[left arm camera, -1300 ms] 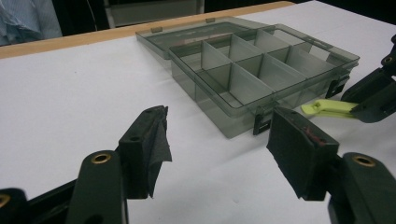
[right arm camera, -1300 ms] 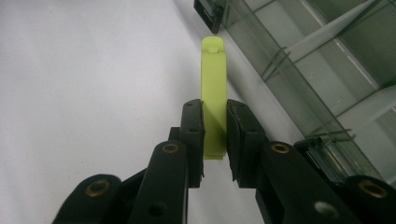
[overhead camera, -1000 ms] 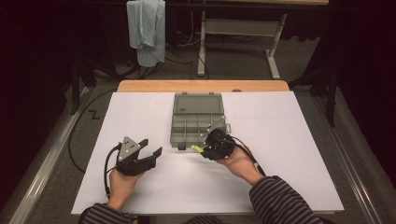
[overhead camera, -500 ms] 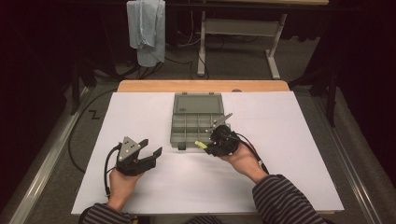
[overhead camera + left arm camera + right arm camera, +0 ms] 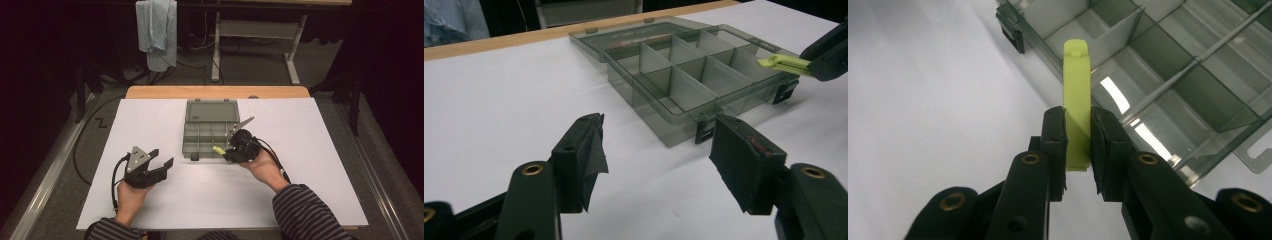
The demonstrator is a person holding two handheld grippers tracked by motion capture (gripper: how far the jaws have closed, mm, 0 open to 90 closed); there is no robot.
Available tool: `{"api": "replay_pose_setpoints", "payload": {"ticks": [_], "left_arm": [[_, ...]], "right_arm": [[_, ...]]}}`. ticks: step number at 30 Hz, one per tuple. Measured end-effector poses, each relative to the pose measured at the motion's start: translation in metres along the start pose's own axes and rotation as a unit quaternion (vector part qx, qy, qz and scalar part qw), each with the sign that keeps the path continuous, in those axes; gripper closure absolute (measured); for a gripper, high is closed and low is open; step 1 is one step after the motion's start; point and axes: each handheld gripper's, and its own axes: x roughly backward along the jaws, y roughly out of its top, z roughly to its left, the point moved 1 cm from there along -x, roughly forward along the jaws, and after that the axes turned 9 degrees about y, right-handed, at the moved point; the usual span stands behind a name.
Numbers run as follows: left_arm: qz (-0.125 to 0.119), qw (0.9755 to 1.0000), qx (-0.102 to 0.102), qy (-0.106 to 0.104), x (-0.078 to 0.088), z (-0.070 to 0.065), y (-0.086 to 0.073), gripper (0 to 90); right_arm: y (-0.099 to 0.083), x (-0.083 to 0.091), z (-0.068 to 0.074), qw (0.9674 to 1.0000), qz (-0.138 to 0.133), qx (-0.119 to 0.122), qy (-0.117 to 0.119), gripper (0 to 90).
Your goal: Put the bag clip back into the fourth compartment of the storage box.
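Striped dark-and-grey sleeves (image 5: pixel 305 212); black hand-held grippers with brass-ringed screw holes, grey three-cornered plates, trailing black cables.

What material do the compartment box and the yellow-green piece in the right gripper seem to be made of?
Compartment box: probably hard plastic, smoke-grey and see-through; the white table shows through its walls, and its glossy dividers reflect light. Yellow-green piece: likely moulded plastic, opaque, with a smooth matt surface and a small moulded step at its tip. It is clamped in the right gripper.

The yellow-green clip (image 5: pixel 1077 105) is partly covered by the fingers (image 5: pixel 1054 145); its far tip looks blurred.
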Motion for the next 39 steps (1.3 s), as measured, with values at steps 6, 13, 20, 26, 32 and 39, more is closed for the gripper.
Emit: {"api": "replay_pose_setpoints", "payload": {"ticks": [6, 13, 20, 26, 32, 39], "left_arm": [[0.001, 1.0000, -0.001, 0.000, 0.000, 0.000, 0.000, 37.5], [0.003, 1.0000, -0.004, 0.000, 0.000, 0.000, 0.000, 37.6], [0.003, 1.0000, -0.001, -0.001, 0.000, 0.000, -0.001, 37.6], [0.003, 1.0000, -0.001, -0.001, 0.000, 0.000, -0.001, 37.6], [0.003, 1.0000, -0.001, 0.000, 0.000, 0.000, 0.000, 37.6], [0.003, 1.0000, 0.000, 0.000, 0.000, 0.000, -0.001, 37.6]], "right_arm": [[0.001, 0.004, -0.006, 0.9999, -0.004, -0.010, -0.005, 79.8], [0.003, 0.007, -0.015, 0.9996, -0.004, -0.020, -0.020, 79.8], [0.005, 0.009, -0.023, 0.9991, -0.005, -0.031, -0.028, 79.8], [0.006, 0.010, -0.030, 0.9987, -0.004, -0.038, -0.034, 79.8], [0.009, 0.011, -0.036, 0.9980, -0.003, -0.047, -0.042, 79.8], [0.013, 0.014, -0.043, 0.9963, -0.005, -0.063, -0.058, 79.8]]}}
